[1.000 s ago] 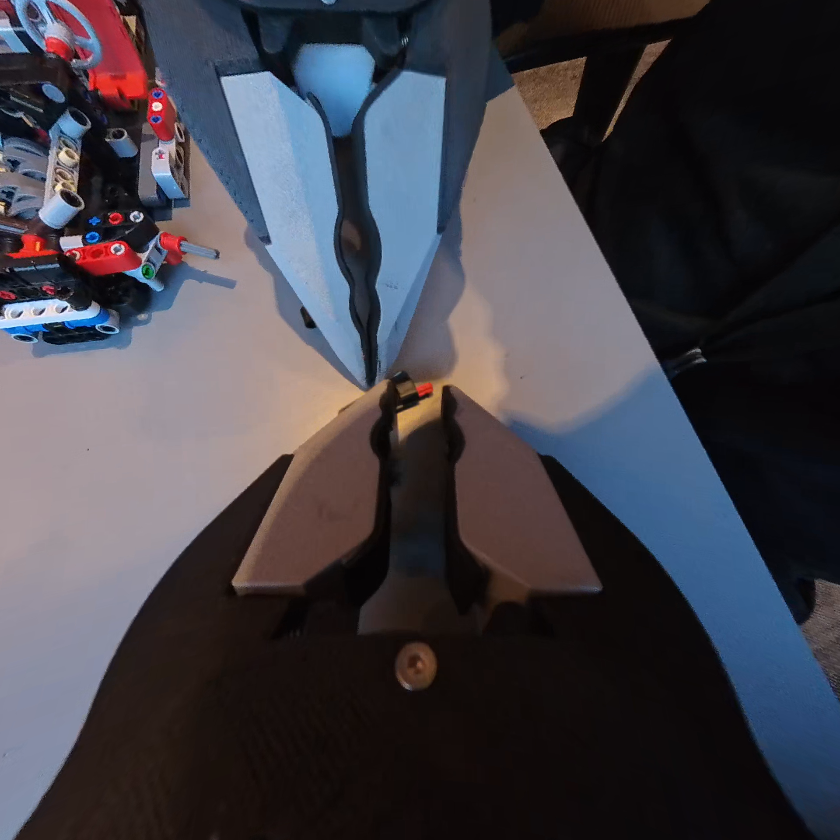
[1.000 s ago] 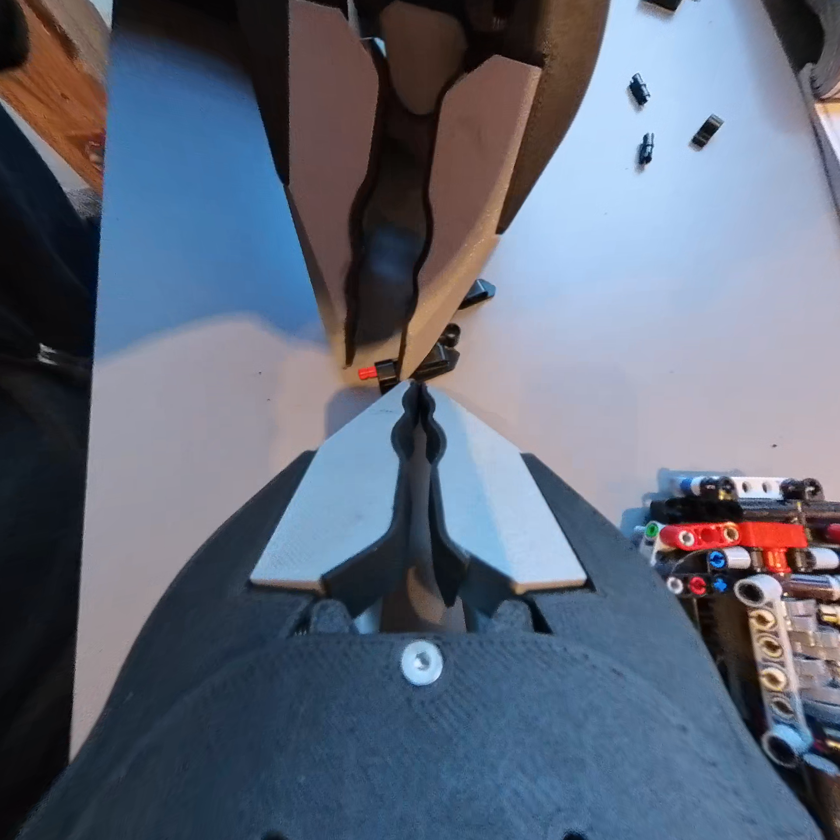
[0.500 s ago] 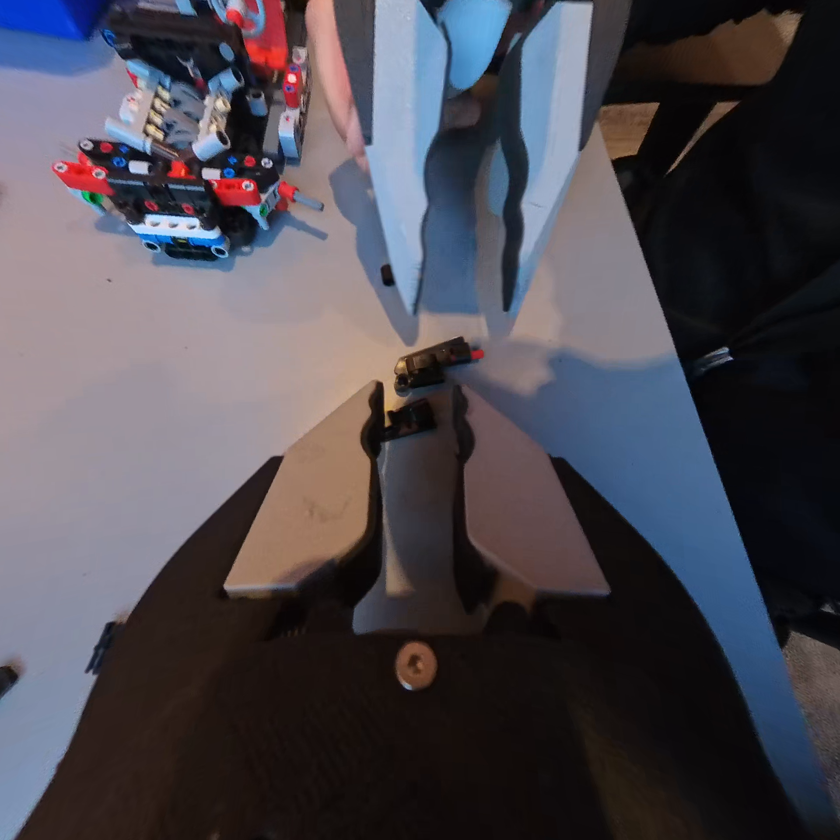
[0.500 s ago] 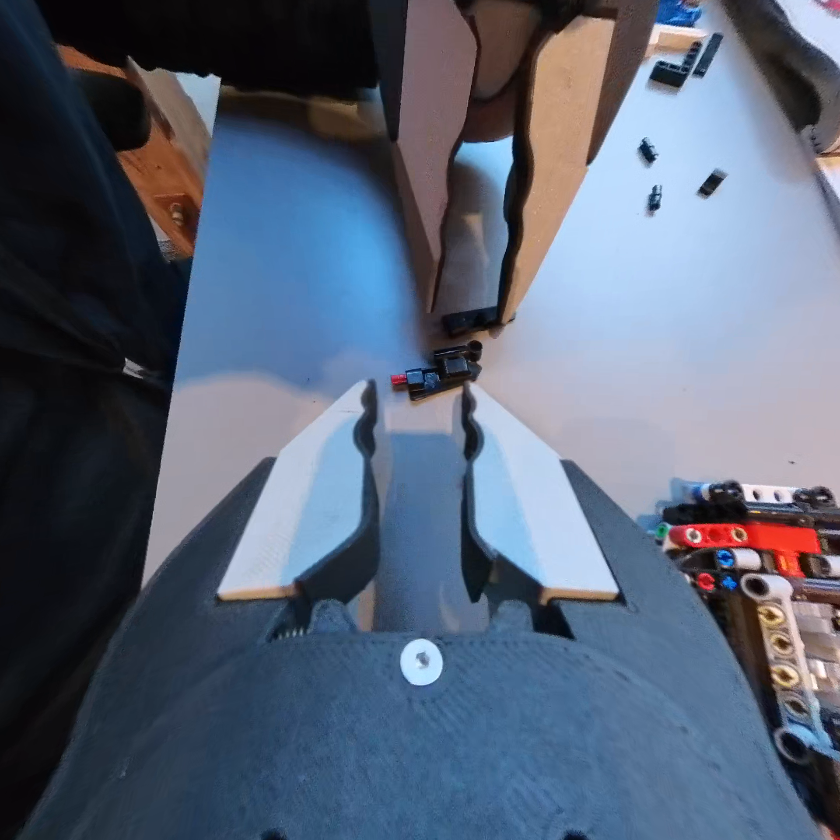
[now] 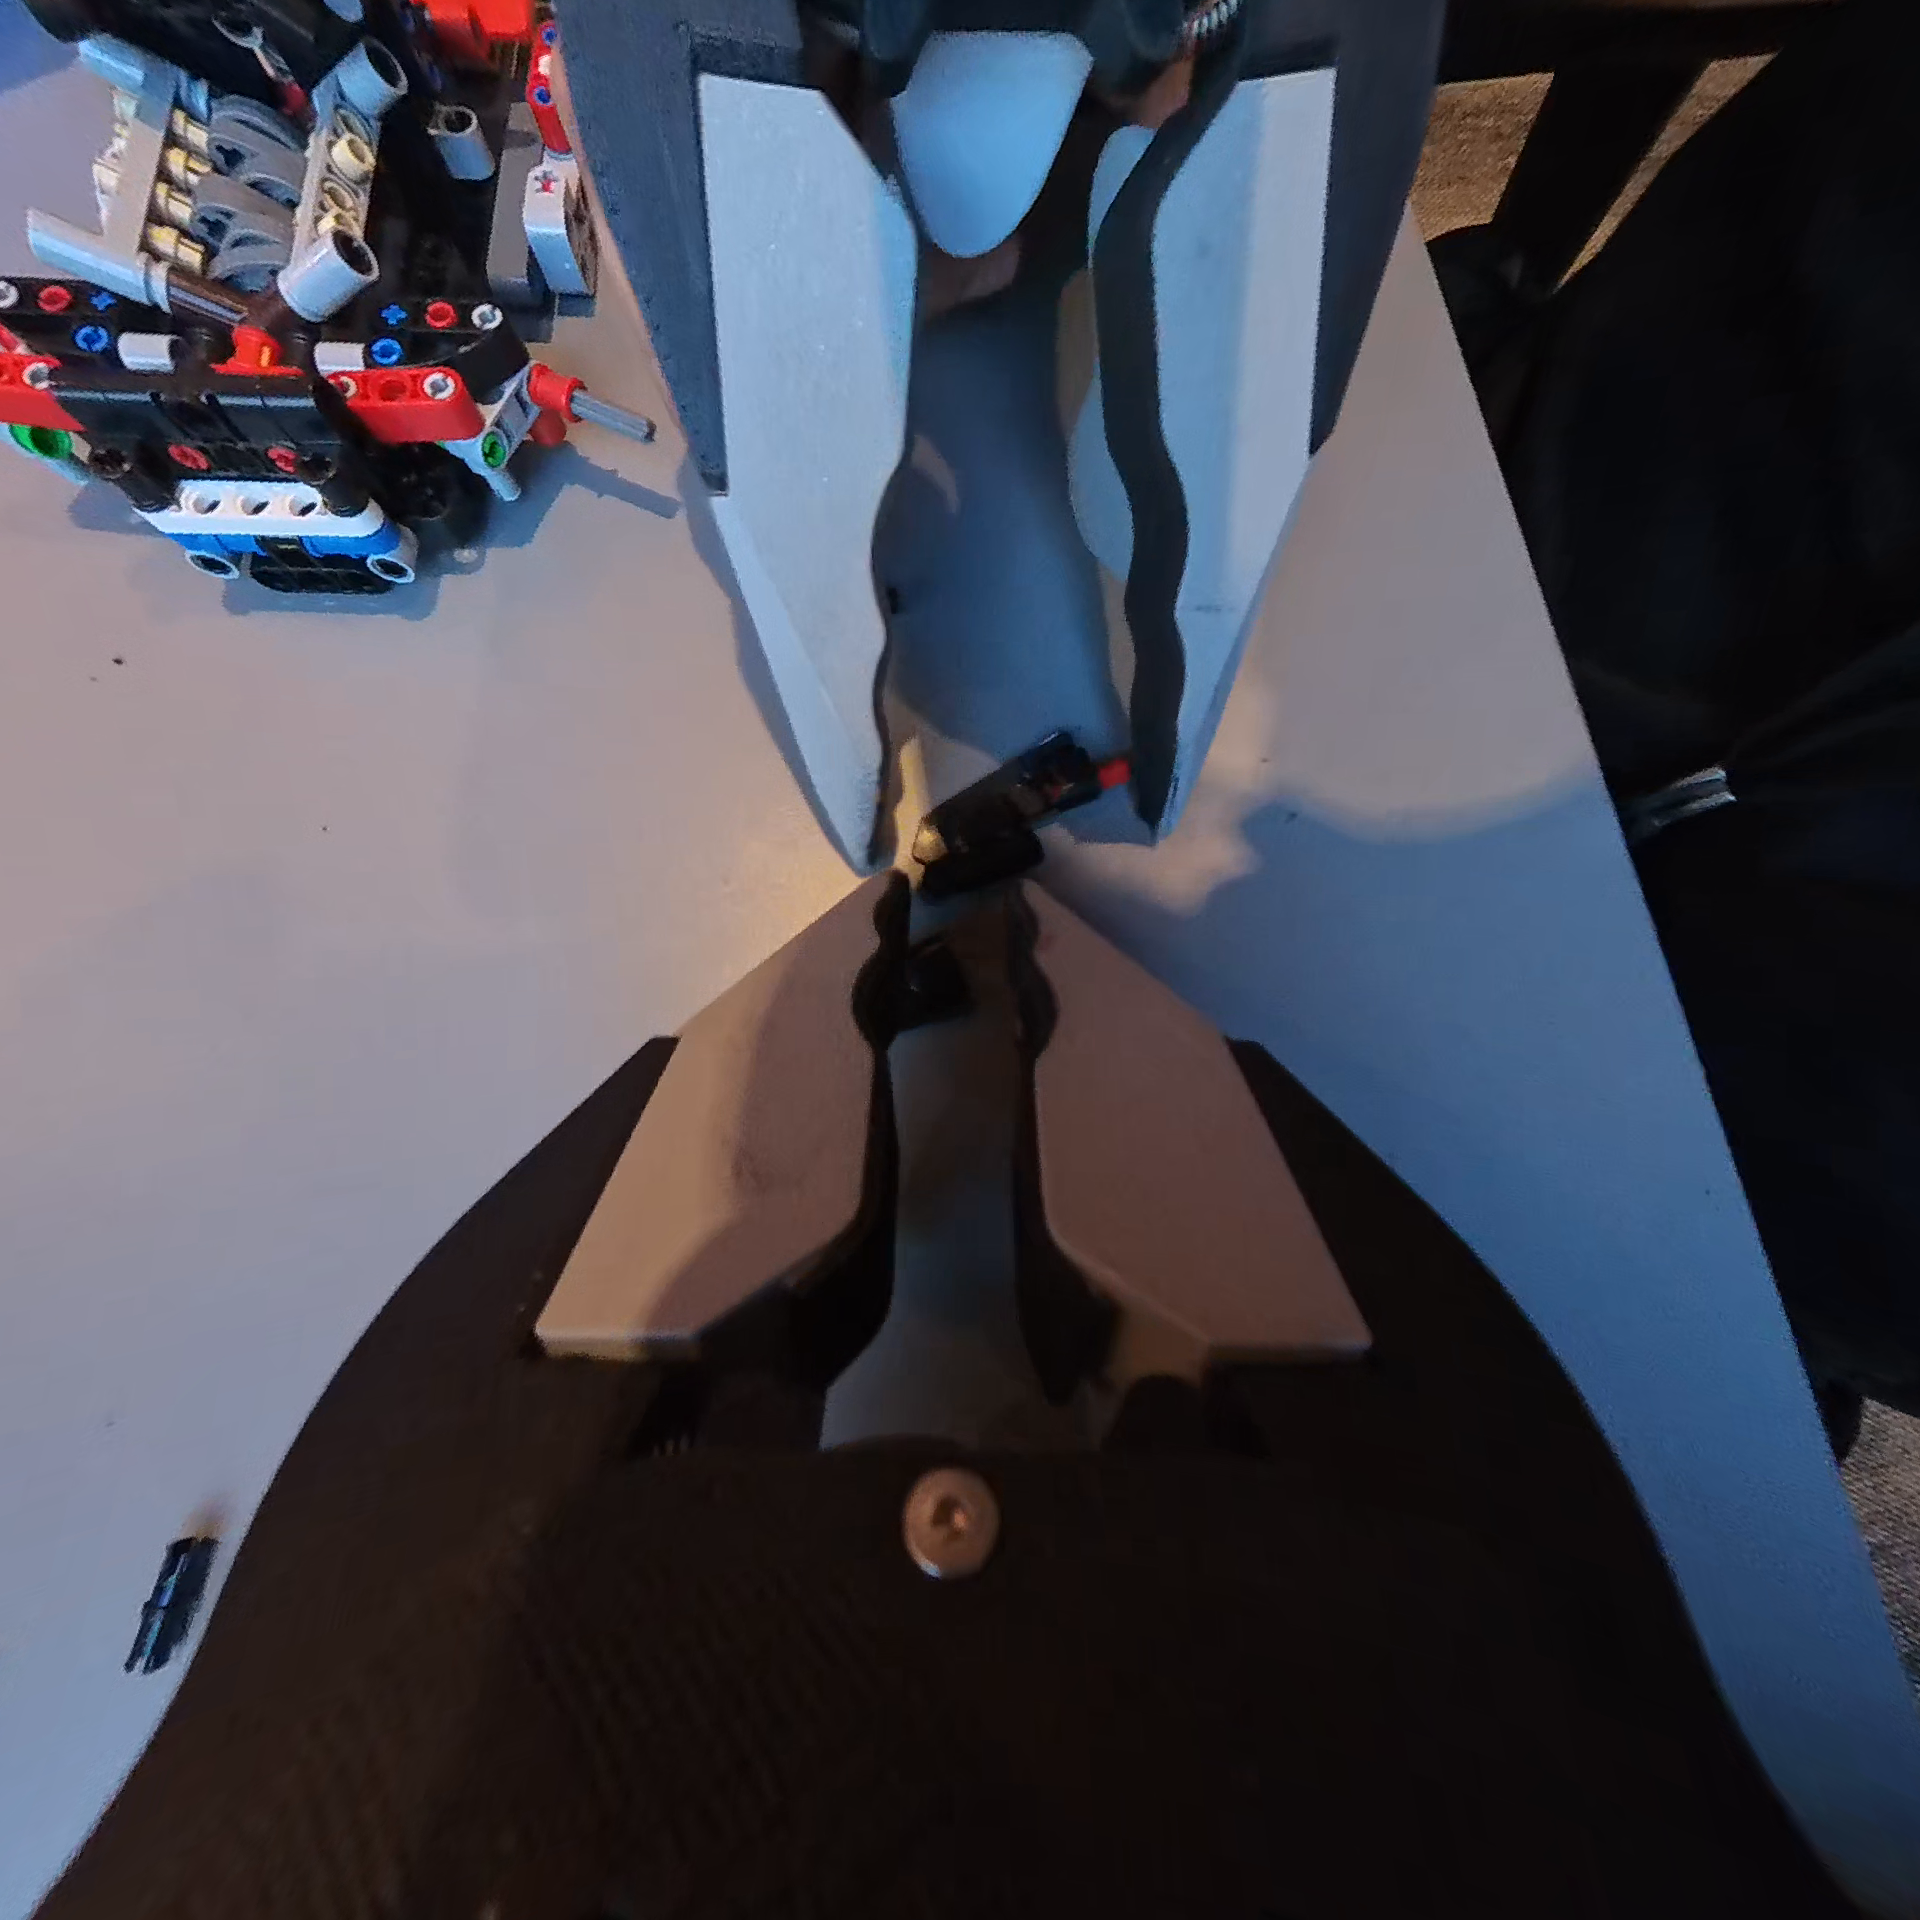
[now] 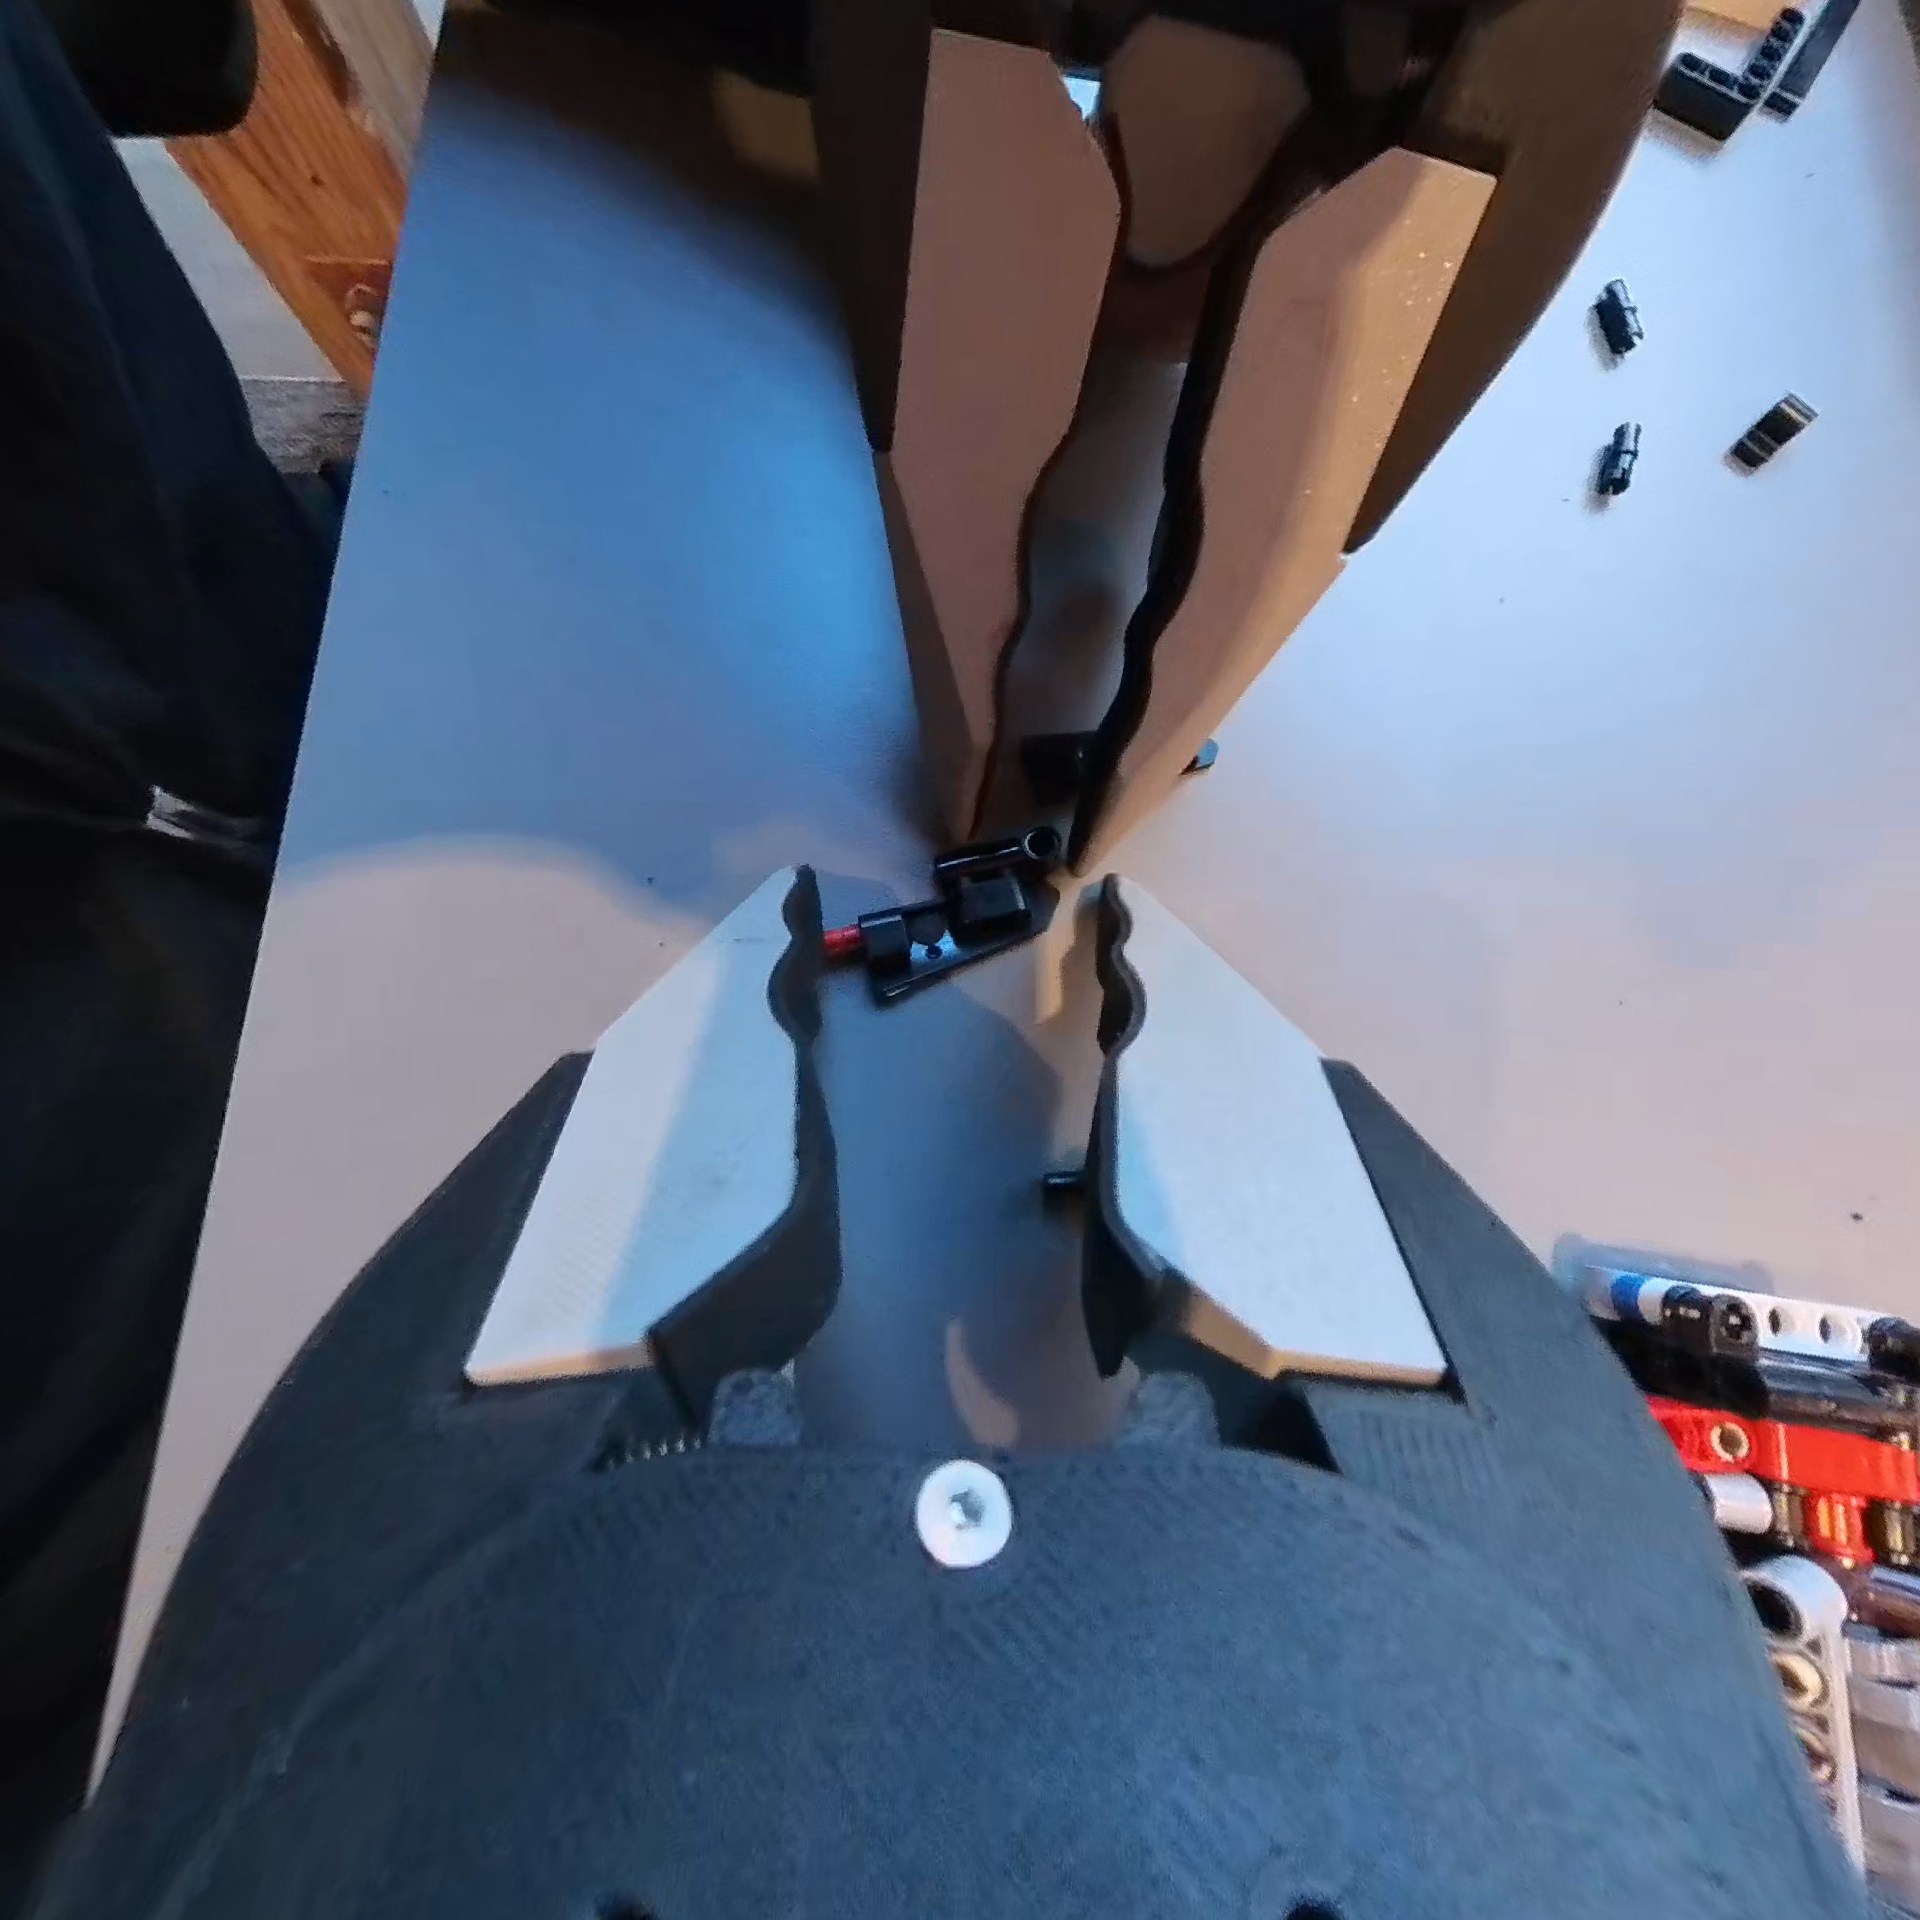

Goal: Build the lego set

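Note:
A small black Lego assembly with a red pin lies on the white table. In the left wrist view it sits just past my fingertips. My right gripper is open, and its fingertips straddle the assembly, red pin toward the left finger. My left gripper faces it tip to tip, with its jaws narrowly apart. A second small black piece lies between the left fingers, against one of them, and part of it shows in the right wrist view.
The partly built red, black, grey and blue model stands at the back left, seen also in the right wrist view. Loose black pins and black beams lie farther off. A person in dark clothing sits beyond the table edge. My two grippers' fingertips are within a few centimetres of each other.
A second ago the right gripper was shut at the assembly. Both grippers drew back and the right opened. Both have now closed in again, and the left jaws have narrowed slightly.

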A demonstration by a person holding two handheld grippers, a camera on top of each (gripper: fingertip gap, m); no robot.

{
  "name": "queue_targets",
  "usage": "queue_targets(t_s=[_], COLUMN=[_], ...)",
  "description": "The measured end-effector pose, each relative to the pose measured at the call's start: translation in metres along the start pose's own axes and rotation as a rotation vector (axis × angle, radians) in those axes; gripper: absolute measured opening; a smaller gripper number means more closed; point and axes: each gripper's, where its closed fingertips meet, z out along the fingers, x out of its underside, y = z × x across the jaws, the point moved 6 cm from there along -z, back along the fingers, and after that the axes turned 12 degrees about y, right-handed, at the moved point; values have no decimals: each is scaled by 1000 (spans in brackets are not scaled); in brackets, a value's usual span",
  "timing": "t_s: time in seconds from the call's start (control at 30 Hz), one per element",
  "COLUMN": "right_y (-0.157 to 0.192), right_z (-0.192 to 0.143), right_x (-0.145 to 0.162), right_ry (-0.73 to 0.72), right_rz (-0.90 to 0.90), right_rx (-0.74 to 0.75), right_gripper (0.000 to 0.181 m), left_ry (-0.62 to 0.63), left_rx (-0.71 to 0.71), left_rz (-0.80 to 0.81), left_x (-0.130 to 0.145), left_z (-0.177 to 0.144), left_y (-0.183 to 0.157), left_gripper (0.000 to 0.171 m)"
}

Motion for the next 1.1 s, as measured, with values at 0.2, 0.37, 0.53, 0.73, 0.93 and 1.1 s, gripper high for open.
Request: queue_targets(t_s=[0.2, 0.37, 0.53, 0.73, 0.93, 1.1], right_y=[-3, -5, 0, 3, -4, -14], right_z=[-10, -37, -51, -52, -35, -29], right_x=[7, 13, 31, 47, 44, 42], right_ry=[4, -73, -72, -76, -8, 9], right_rz=[2, 53, 133, 263, 213, 129], right_rx=[27, 77, 136, 189, 177, 135], right_gripper=[57, 56, 54, 41, 44, 41], left_ry=[-17, -116, -117, -196, -55, 103], left_rx=[-1, -37, -85, -14, -18, -53], left_rz=[-1, -31, -85, -59, 94, 97], left_x=[5, 10, 25, 6, -19, -13], left_z=[-8, -39, -53, -46, -19, 4], left_y=[3, 11, 21, 14, -5, -9], left_gripper=[21, 24, 25, 24, 22, 19])
